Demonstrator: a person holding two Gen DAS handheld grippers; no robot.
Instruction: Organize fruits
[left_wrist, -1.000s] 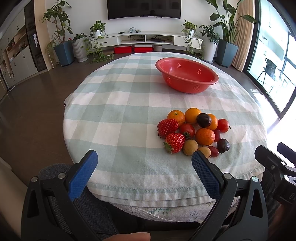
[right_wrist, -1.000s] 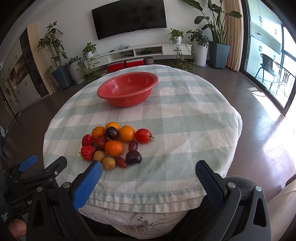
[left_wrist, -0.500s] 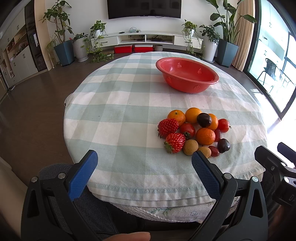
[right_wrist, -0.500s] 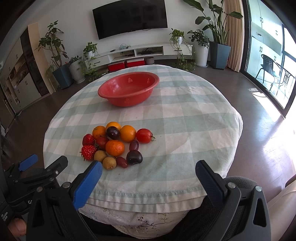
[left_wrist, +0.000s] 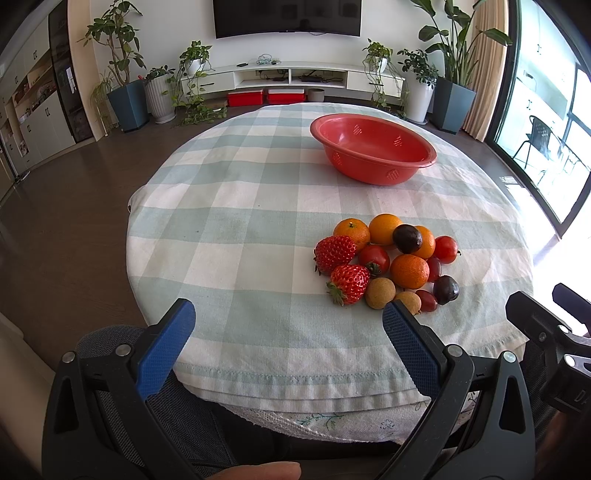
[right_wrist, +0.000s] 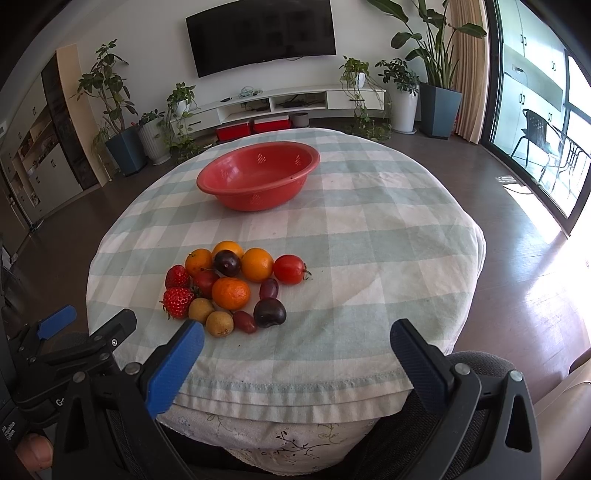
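Observation:
A pile of fruit (left_wrist: 388, 262) lies on the checked tablecloth: oranges, two strawberries, tomatoes, dark plums, brown longans. The pile also shows in the right wrist view (right_wrist: 229, 288). An empty red bowl (left_wrist: 373, 153) stands farther back on the table; it shows in the right wrist view too (right_wrist: 258, 177). My left gripper (left_wrist: 288, 332) is open and empty at the table's near edge, left of the pile. My right gripper (right_wrist: 295, 350) is open and empty at the near edge, right of the pile. Each gripper shows at the side of the other's view.
The round table (left_wrist: 229, 206) has a checked cloth hanging over its near edge. A grey chair seat (left_wrist: 110, 339) sits below the grippers. Potted plants (left_wrist: 125, 99), a TV stand and a glass door stand around the room beyond the table.
The right gripper has edged slightly forward toward the table. The left gripper and the fruit have not moved.

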